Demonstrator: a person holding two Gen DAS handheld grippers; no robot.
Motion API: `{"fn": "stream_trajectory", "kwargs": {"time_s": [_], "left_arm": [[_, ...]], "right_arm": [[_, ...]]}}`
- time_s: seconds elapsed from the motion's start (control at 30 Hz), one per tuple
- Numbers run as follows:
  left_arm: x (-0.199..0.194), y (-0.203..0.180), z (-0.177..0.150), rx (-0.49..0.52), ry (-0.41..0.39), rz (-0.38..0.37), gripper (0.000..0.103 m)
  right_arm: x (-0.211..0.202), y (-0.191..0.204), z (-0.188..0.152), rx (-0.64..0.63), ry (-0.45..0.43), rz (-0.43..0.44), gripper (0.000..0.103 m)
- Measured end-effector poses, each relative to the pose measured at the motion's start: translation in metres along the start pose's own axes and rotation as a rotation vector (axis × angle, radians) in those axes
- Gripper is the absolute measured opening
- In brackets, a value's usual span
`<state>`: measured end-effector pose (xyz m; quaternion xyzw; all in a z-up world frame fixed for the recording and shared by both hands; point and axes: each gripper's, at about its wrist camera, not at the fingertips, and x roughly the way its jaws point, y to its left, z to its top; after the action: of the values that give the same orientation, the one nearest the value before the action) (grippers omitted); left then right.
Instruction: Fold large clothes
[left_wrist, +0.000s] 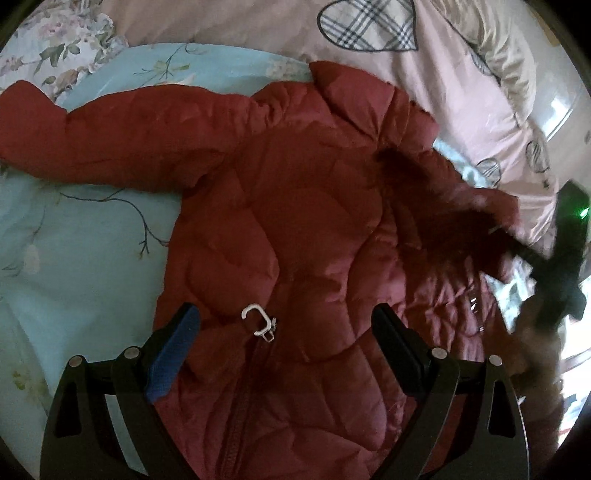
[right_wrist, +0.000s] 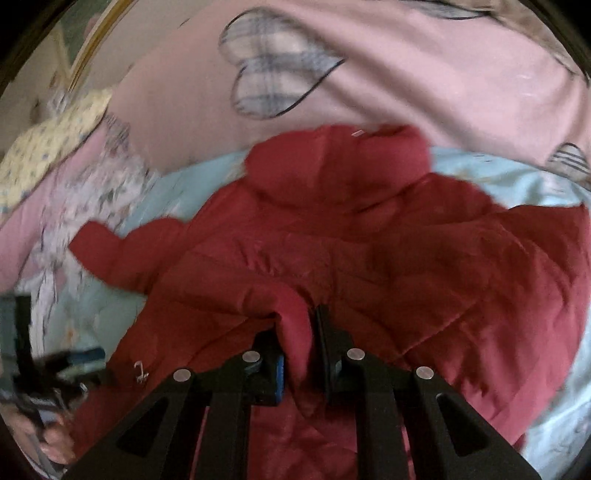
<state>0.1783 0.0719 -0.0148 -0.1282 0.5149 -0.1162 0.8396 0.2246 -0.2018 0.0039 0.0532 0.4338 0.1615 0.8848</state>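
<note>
Left wrist view had the left hand-held gripper (left_wrist: 286, 325) spread wide right up front, nothing between its fingers, hovering over the red quilted puffer jacket (left_wrist: 295, 229). Just past the fingertips sat the white zipper pull (left_wrist: 258, 324) at the top of the closed zipper. Beyond that the jacket lay flat on the light blue floral bedsheet (left_wrist: 74, 258), one sleeve (left_wrist: 110, 129) stretched out to the left, the collar toward the far side. At the right edge, blurred, the other gripper lifted the jacket's far sleeve.

Right wrist view, and it was smeared with motion: the right hand-held gripper (right_wrist: 297, 339) was pressed together, pinching a fold of red jacket fabric between its pads. Behind it the jacket body spread across the bed, collar farthest. Farther back lay the pink quilt (right_wrist: 406, 74) with its plaid heart patch (right_wrist: 269, 70). Low left, blurred, a hand (right_wrist: 55, 439) held the left gripper.
</note>
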Motion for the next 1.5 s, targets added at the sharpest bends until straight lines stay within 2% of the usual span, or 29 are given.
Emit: {"fn": "stream_trajectory", "kwargs": {"time_s": [0.13, 0.27, 0.37, 0.5, 0.7, 0.77, 0.83, 0.87, 0.93, 1.0, 1.07, 1.13, 1.23, 1.33, 1.4, 1.5], "left_arm": [[0.0, 0.01, 0.016, -0.053, 0.012, -0.082, 0.095], [0.004, 0.015, 0.034, -0.077, 0.021, -0.116, 0.095], [0.014, 0.015, 0.053, -0.1, 0.026, -0.171, 0.095], [0.042, 0.008, 0.074, -0.091, 0.068, -0.196, 0.095], [0.076, 0.002, 0.087, -0.098, 0.12, -0.237, 0.093], [0.078, -0.002, 0.09, -0.074, 0.108, -0.241, 0.08], [0.078, -0.008, 0.091, -0.03, 0.107, -0.243, 0.036], [0.079, -0.011, 0.092, -0.013, 0.106, -0.244, 0.029], [0.076, -0.013, 0.094, 0.015, 0.086, -0.233, 0.015], [0.067, -0.016, 0.095, 0.051, 0.048, -0.216, 0.012], [0.057, -0.017, 0.097, 0.093, -0.007, -0.163, 0.011], [0.048, -0.015, 0.098, 0.14, -0.062, -0.082, 0.011], [0.041, -0.008, 0.099, 0.187, -0.116, 0.018, 0.011], [0.046, -0.007, 0.096, 0.227, -0.12, 0.066, 0.011], [0.049, -0.011, 0.095, 0.25, -0.141, 0.101, 0.011], [0.054, -0.018, 0.098, 0.261, -0.18, 0.14, 0.013]], "right_arm": [[0.024, 0.023, -0.009, -0.093, 0.015, 0.021, 0.014], [0.037, 0.037, -0.013, -0.151, 0.03, 0.071, 0.016], [0.041, 0.047, -0.018, -0.211, 0.028, 0.079, 0.018], [0.043, 0.045, -0.017, -0.205, 0.03, 0.087, 0.018], [0.042, 0.043, -0.017, -0.195, 0.029, 0.094, 0.019], [0.042, 0.043, -0.018, -0.195, 0.03, 0.097, 0.019], [0.041, 0.042, -0.018, -0.188, 0.033, 0.101, 0.02], [0.04, 0.041, -0.018, -0.184, 0.037, 0.097, 0.023], [0.038, 0.04, -0.018, -0.172, 0.049, 0.1, 0.027], [0.032, 0.034, -0.022, -0.143, 0.057, 0.109, 0.037], [0.021, 0.028, -0.025, -0.119, 0.049, 0.11, 0.049], [0.007, 0.017, -0.025, -0.087, 0.028, 0.098, 0.049], [-0.015, -0.011, -0.018, -0.025, -0.038, 0.006, 0.049], [-0.021, -0.046, -0.004, 0.029, -0.073, -0.14, 0.056], [-0.014, -0.068, 0.003, 0.066, -0.069, -0.184, 0.057], [0.01, -0.095, 0.007, 0.124, -0.007, -0.226, 0.057]]}}
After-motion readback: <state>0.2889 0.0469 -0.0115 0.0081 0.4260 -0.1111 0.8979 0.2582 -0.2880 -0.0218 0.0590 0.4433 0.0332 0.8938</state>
